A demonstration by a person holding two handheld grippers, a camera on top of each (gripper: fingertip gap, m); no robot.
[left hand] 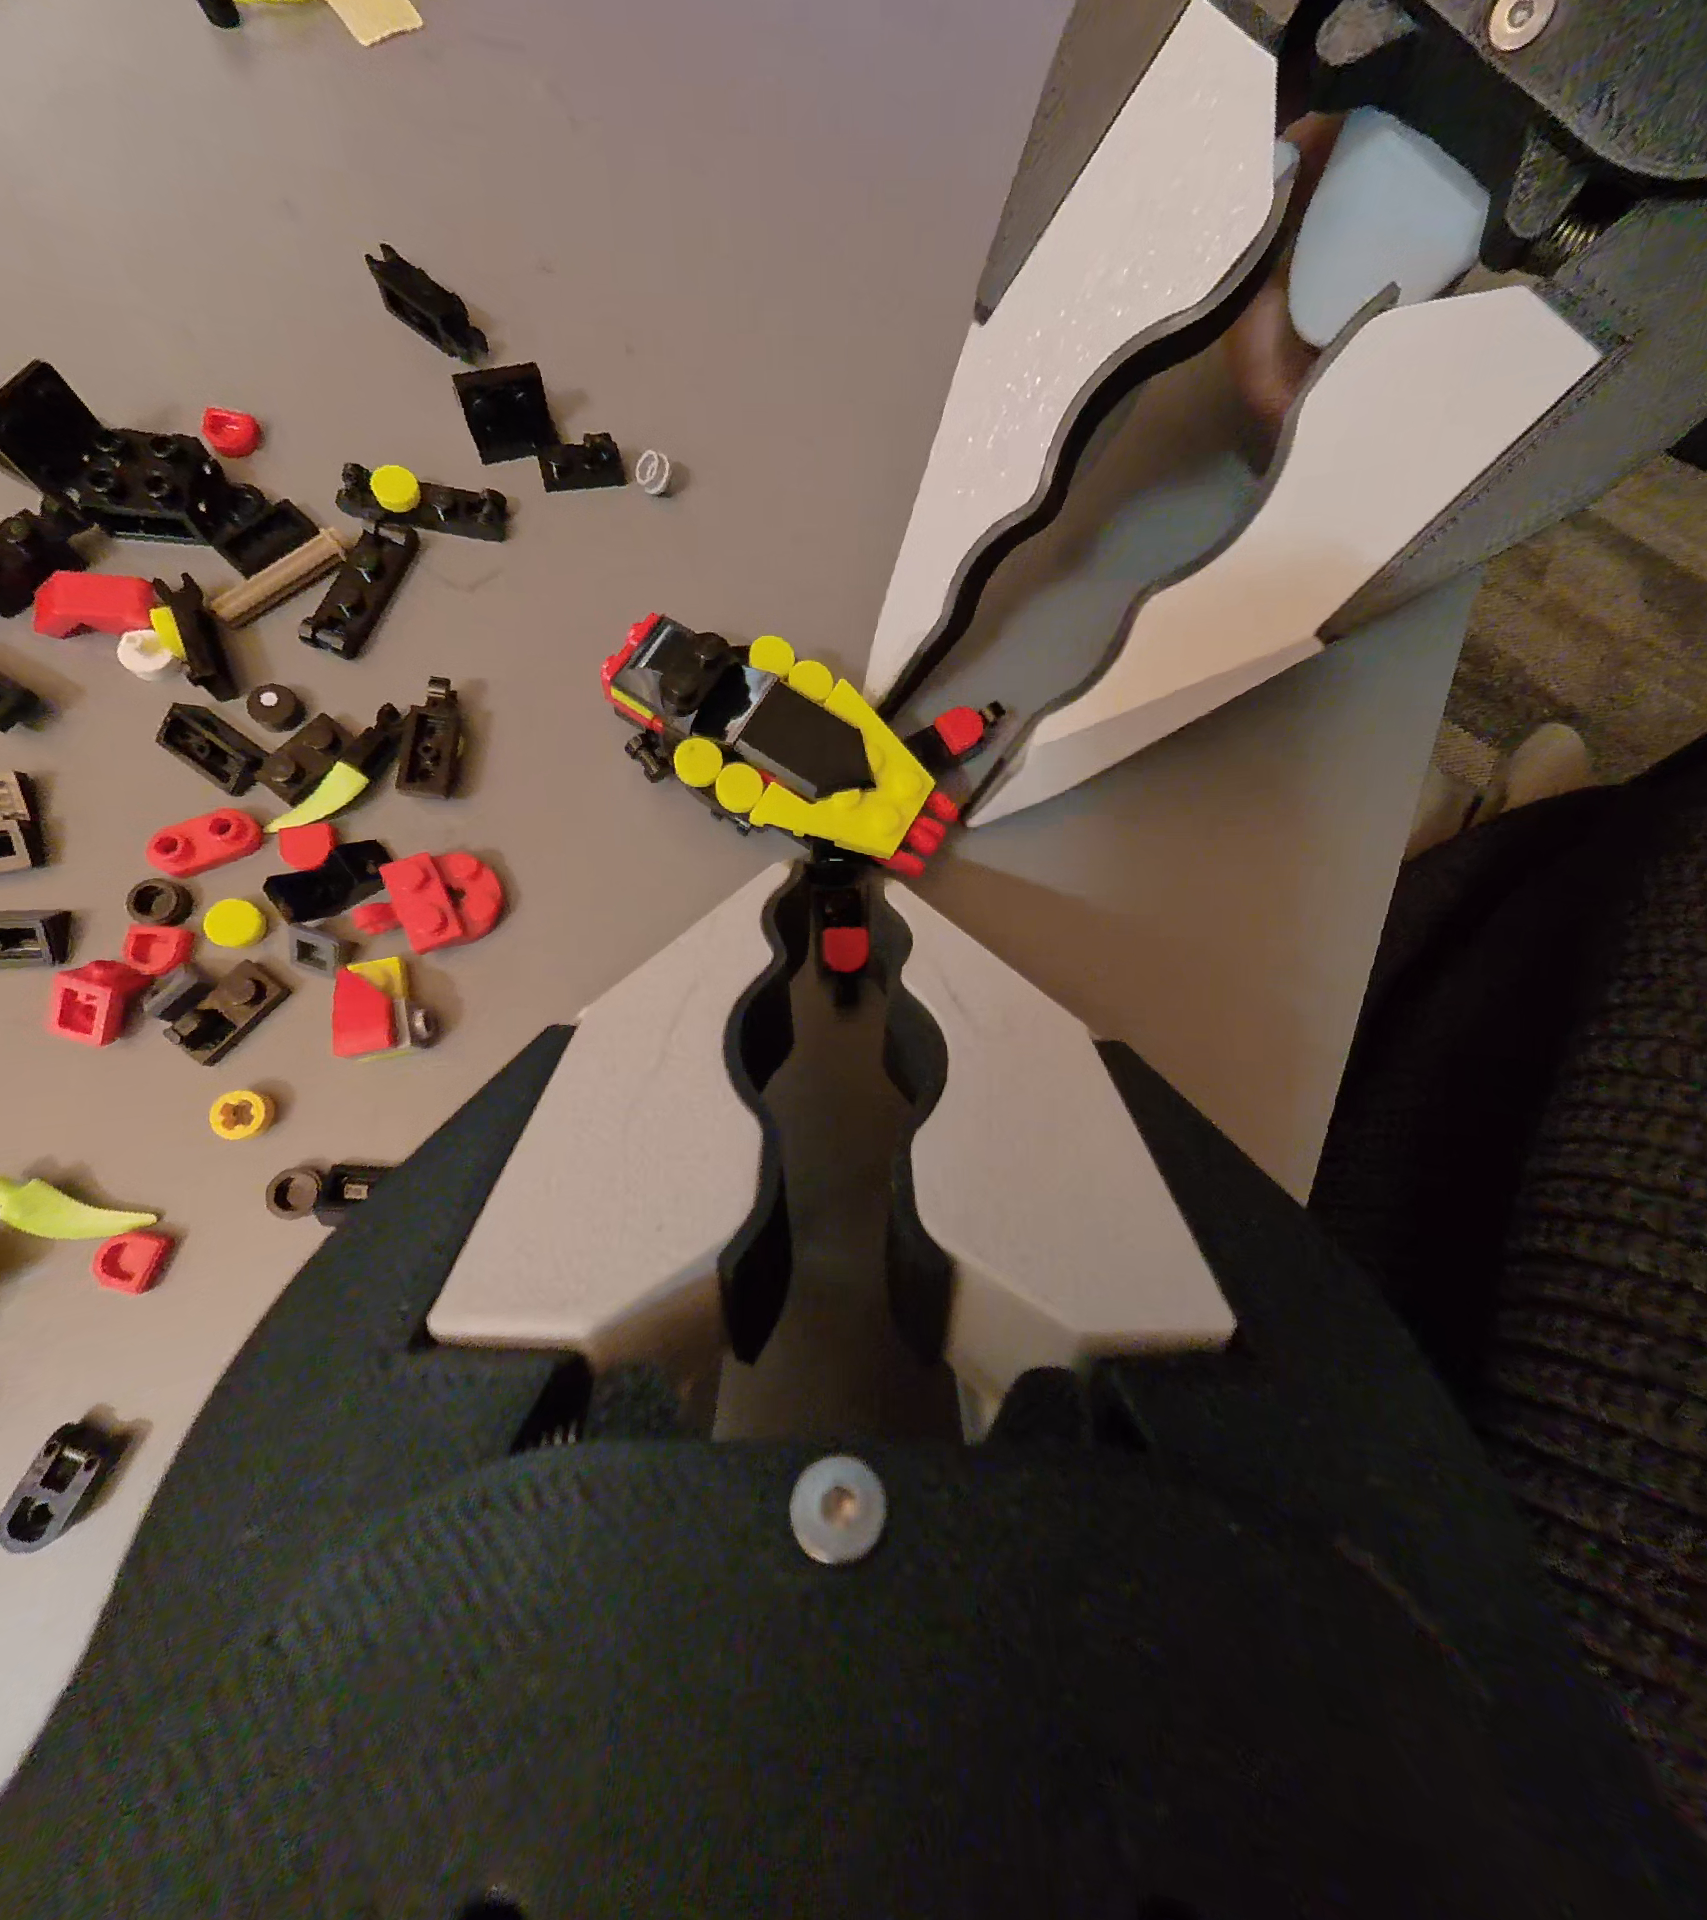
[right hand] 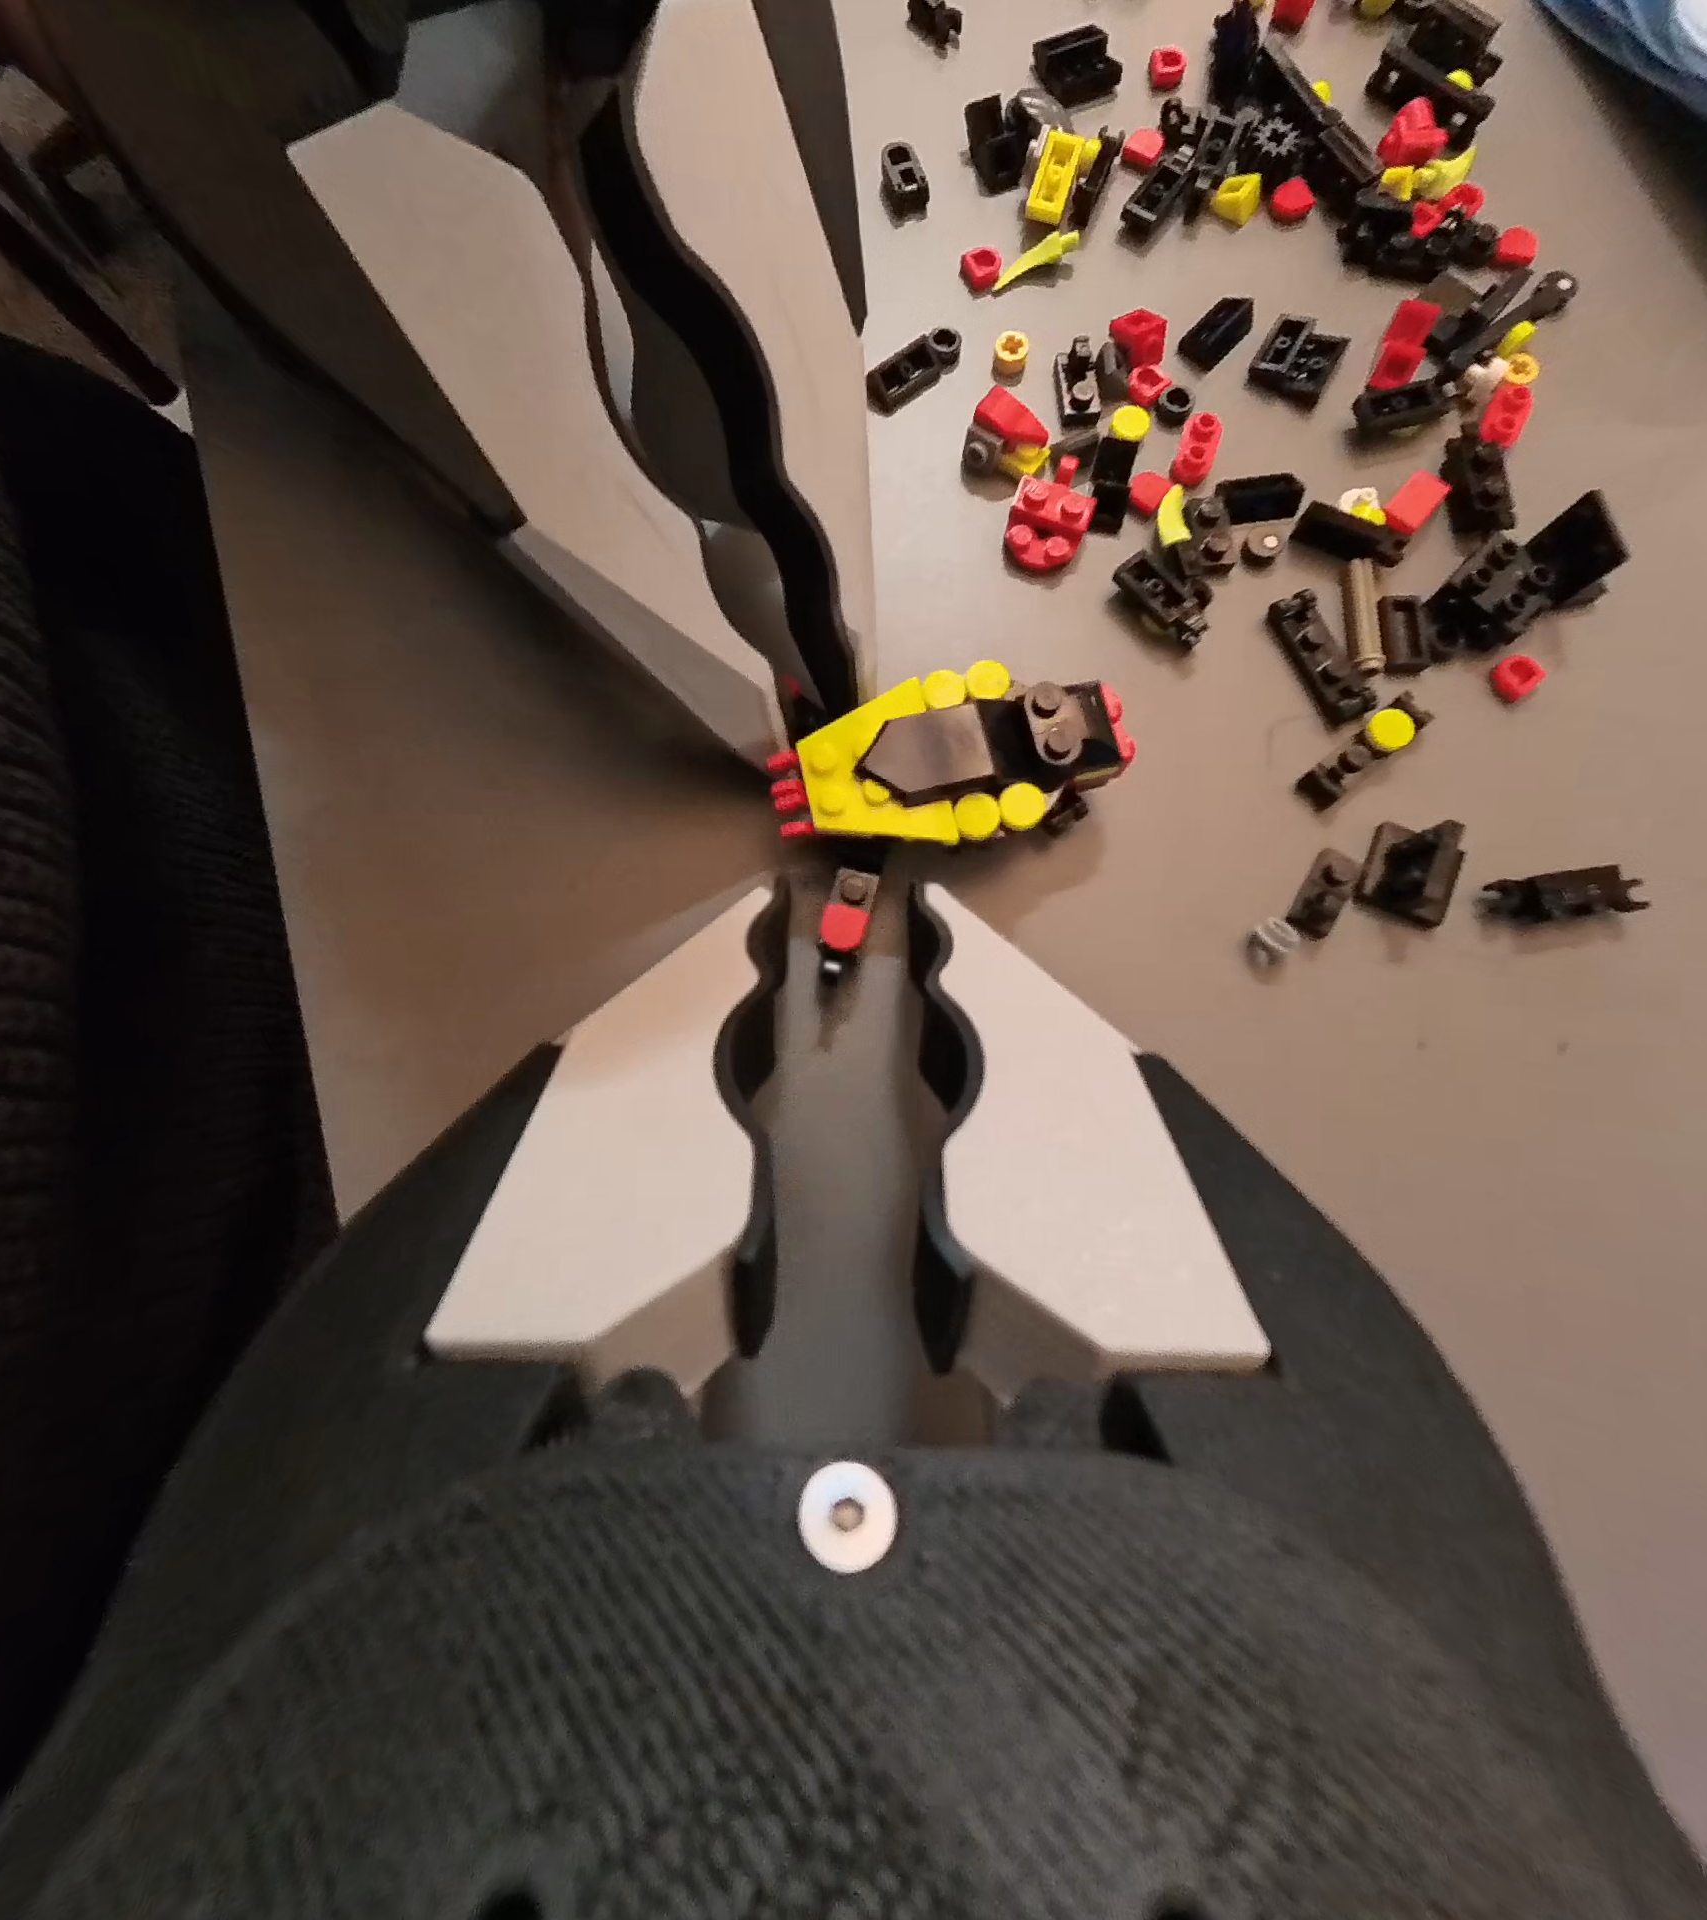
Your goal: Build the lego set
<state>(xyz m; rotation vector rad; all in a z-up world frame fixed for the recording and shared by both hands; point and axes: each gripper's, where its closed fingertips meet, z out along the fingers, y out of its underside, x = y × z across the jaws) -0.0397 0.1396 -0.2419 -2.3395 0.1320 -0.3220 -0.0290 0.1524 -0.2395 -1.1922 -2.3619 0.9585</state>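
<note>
- Left tongs stood narrow. Their grey fingers were drawn close, and the black-lined tips were closed on the dark joint of a black-and-red limb that lay in the channel between them.
- That limb stuck out from one side of a small brick model. The model had yellow wedge plates and round yellow tiles around a black sloped top, red bricks at its blunt end, and a row of red prongs at its wide yellow end.
- The model sat between the tips of the two tongs, over the grey table and close to its near edge. Whether it rested on the surface or hung just above it could not be told.
- The right tongs stood wider. A second limb, black with a red cap, lay between their fingertips with bare table showing on either side of it, so the pads were not pressing on it.
- In the left wrist view the right tongs reached in from the upper right, one tip on each side of that second limb.
- Loose bricks were scattered on the table on the far side of the model from the table's edge, well apart from both tongs. They were mostly black plates and red pieces, with a round yellow tile, a lime claw and a small orange ring among them.
- Black knit fabric ran along the table's edge behind both tongs.
</note>
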